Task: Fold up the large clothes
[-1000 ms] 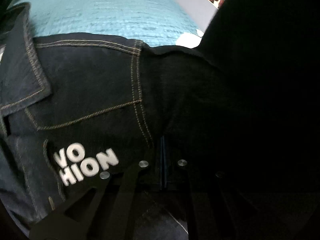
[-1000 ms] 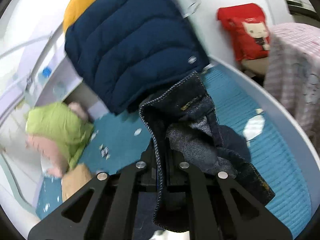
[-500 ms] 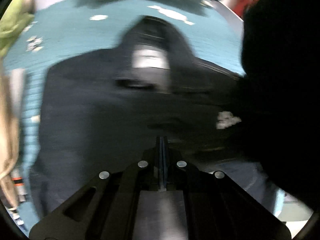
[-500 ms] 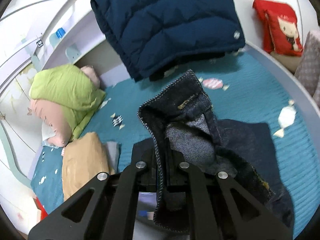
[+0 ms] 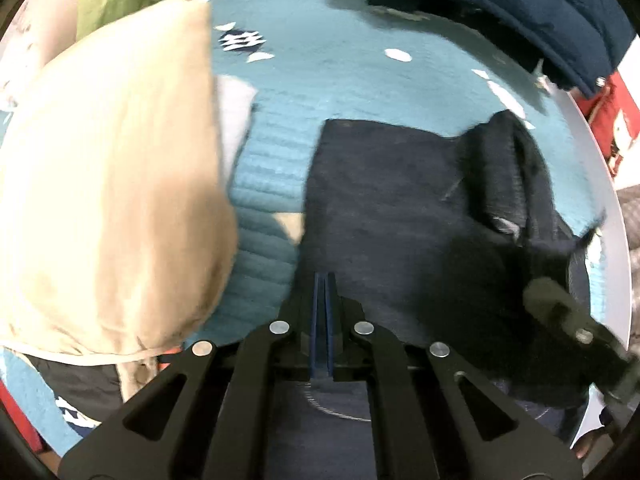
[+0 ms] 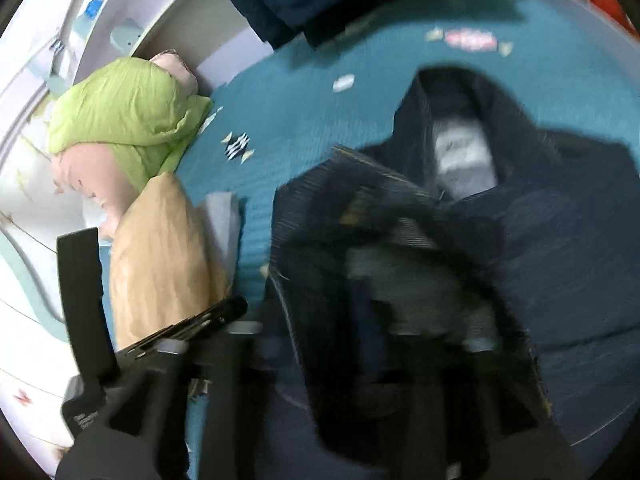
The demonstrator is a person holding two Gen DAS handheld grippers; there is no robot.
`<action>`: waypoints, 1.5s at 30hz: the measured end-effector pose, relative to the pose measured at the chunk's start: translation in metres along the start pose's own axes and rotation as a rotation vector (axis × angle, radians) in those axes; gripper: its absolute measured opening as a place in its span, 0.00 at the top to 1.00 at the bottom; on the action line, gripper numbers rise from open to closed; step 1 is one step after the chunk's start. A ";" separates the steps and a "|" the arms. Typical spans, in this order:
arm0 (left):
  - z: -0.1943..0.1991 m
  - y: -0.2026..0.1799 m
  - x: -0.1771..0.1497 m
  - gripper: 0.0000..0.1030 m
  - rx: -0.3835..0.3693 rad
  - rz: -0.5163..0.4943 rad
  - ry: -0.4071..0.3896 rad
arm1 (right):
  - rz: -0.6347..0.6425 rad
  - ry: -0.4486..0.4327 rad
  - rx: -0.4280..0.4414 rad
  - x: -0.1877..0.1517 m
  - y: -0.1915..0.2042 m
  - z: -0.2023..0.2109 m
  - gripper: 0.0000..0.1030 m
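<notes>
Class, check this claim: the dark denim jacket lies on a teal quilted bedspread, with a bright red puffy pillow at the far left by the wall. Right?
Not quite. The puffy pillow is bright green, as the right wrist view shows. The dark denim jacket does lie on the teal quilted bedspread.

I can't read any writing here. The pale label inside the collar of the dark denim jacket is too blurred to make out, and so is the small print on the black device at lower left.
</notes>
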State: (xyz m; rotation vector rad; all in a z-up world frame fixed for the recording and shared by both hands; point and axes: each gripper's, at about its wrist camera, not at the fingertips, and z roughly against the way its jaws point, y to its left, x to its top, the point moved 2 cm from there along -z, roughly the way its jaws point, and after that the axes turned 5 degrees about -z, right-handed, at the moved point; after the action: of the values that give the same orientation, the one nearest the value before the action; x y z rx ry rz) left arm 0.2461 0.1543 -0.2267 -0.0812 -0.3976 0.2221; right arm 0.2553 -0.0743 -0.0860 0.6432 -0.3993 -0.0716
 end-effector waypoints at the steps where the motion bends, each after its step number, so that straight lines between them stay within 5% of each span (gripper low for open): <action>1: 0.000 0.002 -0.002 0.96 -0.004 0.006 0.004 | 0.000 -0.013 0.018 0.000 0.000 0.005 0.49; 6: -0.005 -0.010 -0.002 0.76 -0.045 -0.009 0.019 | 0.030 -0.142 -0.090 0.010 -0.030 0.047 0.48; 12: -0.022 -0.054 -0.013 0.74 -0.205 -0.049 0.092 | -0.070 -0.230 -0.432 0.020 -0.136 0.097 0.47; 13: -0.026 -0.060 -0.015 0.69 -0.238 -0.049 0.110 | -0.088 -0.227 -0.477 0.017 -0.154 0.100 0.47; 14: -0.031 -0.067 -0.017 0.37 -0.270 -0.045 0.125 | -0.105 -0.222 -0.532 0.016 -0.173 0.103 0.47; 15: -0.033 -0.071 -0.018 0.23 -0.280 -0.038 0.120 | -0.128 -0.209 -0.594 0.013 -0.193 0.103 0.47; 18: -0.045 -0.082 -0.021 0.23 -0.238 -0.054 0.109 | -0.242 -0.118 -0.527 0.002 -0.238 0.092 0.48; 20: -0.055 -0.087 -0.023 0.24 -0.219 -0.068 0.140 | -0.231 -0.152 -0.507 -0.002 -0.242 0.093 0.56; 22: -0.060 -0.088 -0.022 0.36 -0.168 -0.079 0.147 | -0.206 -0.184 -0.532 -0.003 -0.240 0.097 0.78; 25: -0.055 -0.089 -0.018 0.60 -0.207 -0.053 0.154 | -0.244 -0.217 -0.532 -0.002 -0.248 0.109 0.88; 27: -0.051 -0.101 -0.015 0.68 -0.295 -0.061 0.160 | -0.222 -0.248 -0.592 0.001 -0.250 0.119 0.89; 33: -0.069 -0.132 -0.018 0.69 -0.215 -0.127 0.166 | -0.172 -0.222 -0.624 0.004 -0.264 0.107 0.89; 39: -0.063 -0.127 -0.015 0.68 -0.233 -0.131 0.184 | -0.239 -0.242 -0.584 0.012 -0.257 0.125 0.83; 42: -0.041 -0.114 -0.012 0.66 -0.214 -0.133 0.132 | -0.139 -0.371 -0.542 0.022 -0.222 0.153 0.82; 45: -0.019 -0.115 -0.010 0.66 -0.224 -0.139 0.077 | -0.026 -0.384 -0.442 0.036 -0.194 0.146 0.85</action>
State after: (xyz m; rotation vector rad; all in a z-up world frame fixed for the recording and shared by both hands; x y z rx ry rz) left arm 0.2677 0.0397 -0.2334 -0.2803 -0.3485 0.0364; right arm 0.2436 -0.3192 -0.0830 0.1937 -0.7209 -0.3026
